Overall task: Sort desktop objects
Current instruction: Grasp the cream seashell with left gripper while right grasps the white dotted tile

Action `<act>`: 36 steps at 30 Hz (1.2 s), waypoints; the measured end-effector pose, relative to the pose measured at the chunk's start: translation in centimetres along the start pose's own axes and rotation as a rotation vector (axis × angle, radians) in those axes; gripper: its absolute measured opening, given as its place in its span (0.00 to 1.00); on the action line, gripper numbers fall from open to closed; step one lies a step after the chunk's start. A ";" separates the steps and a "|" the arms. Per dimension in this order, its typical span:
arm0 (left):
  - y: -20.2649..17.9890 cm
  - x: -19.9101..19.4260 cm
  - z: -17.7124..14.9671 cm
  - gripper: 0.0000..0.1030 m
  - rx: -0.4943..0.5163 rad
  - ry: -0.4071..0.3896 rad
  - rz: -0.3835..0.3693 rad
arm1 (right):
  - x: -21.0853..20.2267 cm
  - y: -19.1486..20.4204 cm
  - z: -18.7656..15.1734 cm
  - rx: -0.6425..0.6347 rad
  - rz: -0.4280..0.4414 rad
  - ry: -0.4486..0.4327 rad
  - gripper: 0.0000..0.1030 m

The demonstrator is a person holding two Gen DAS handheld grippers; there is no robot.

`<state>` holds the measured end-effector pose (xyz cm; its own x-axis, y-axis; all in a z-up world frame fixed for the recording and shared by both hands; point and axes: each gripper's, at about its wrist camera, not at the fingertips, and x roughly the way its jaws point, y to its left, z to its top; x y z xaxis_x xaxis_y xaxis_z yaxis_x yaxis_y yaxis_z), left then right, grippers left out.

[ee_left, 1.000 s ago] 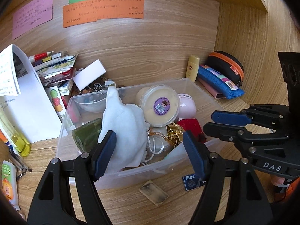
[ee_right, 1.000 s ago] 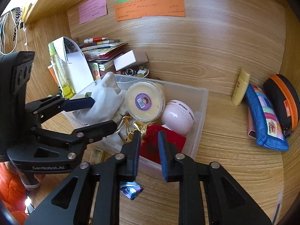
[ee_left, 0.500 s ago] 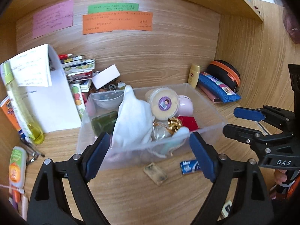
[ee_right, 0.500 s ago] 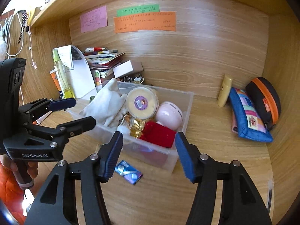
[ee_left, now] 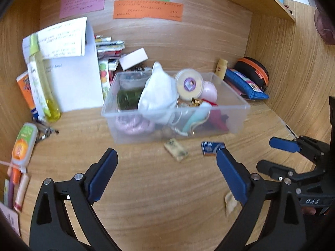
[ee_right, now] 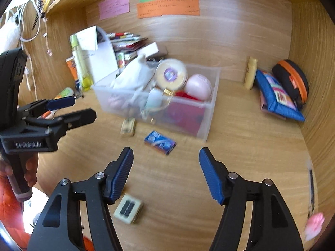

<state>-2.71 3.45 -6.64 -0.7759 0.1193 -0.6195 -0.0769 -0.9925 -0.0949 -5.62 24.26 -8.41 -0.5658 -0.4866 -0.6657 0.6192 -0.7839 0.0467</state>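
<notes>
The clear plastic bin [ee_left: 175, 113] sits toward the back of the surface [ee_left: 146, 188], crammed with a white cloth [ee_left: 159, 96], a round yellow tub [ee_left: 189, 83], a pink ball-shaped thing [ee_left: 208, 91], something red and a tangle of cord, so I judge it the collecting place for the sorting. Just in front of its near wall lie two loose pieces not yet put away: a small tan block [ee_left: 175, 149] and a blue packet [ee_right: 160, 142]; a white eraser-like block [ee_right: 127, 208] lies closer to the front edge, partly under my right claw's finger. Both claws hang released and carry nothing: the left claw [ee_left: 166, 175] has just been spreading its jaws wide over bare wood, and the right claw [ee_right: 166, 172] has just been opening too, with the blue packet ahead of its gap but not between the pads. I read that spread as readiness for the next pickup, probably one of the strays by the bin. Outward, the back left corner holds a leaning white sheet of paper [ee_left: 77, 79], a tall yellow-green bottle [ee_left: 40, 79] and stacked booklets; the back right corner has a small yellow tube [ee_right: 251, 75], a blue pencil case [ee_right: 276, 96] and a black case with orange trim [ee_right: 293, 79]. The surface is a wooden alcove with pink, green and orange notes [ee_left: 147, 10] stuck on its back wall.
</notes>
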 end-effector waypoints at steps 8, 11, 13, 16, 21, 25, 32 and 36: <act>-0.3 -0.1 -2.8 0.95 -0.021 0.055 0.026 | 0.2 2.0 -3.0 -0.013 0.041 0.035 0.60; -0.6 -0.2 -3.9 0.95 -0.016 0.071 0.016 | 0.6 2.8 -4.0 -0.027 0.048 0.050 0.60; -1.0 -0.2 -4.5 0.95 -0.011 0.080 0.012 | 0.9 3.2 -4.6 -0.037 0.041 0.055 0.60; -1.7 -0.3 -5.1 0.95 0.002 0.086 0.010 | 1.2 3.7 -5.2 -0.051 0.026 0.055 0.58; -2.8 -0.2 -5.7 0.95 0.015 0.098 -0.006 | 1.8 3.8 -5.5 -0.074 0.012 0.059 0.37; -3.9 0.3 -5.9 0.95 0.035 0.116 -0.022 | 1.5 2.9 -5.5 -0.057 -0.007 0.044 0.22; -6.5 1.8 -6.2 0.95 0.104 0.143 -0.045 | 0.0 -0.9 -5.0 0.047 -0.032 0.006 0.22; -7.7 2.4 -6.0 0.87 0.122 0.139 -0.058 | -0.7 -1.9 -4.9 0.073 -0.034 -0.012 0.22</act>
<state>-0.24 11.53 -12.12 -0.6746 0.1701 -0.7183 -0.2005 -0.9787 -0.0435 -3.74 27.97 -11.73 -0.5929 -0.4631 -0.6588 0.5583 -0.8260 0.0782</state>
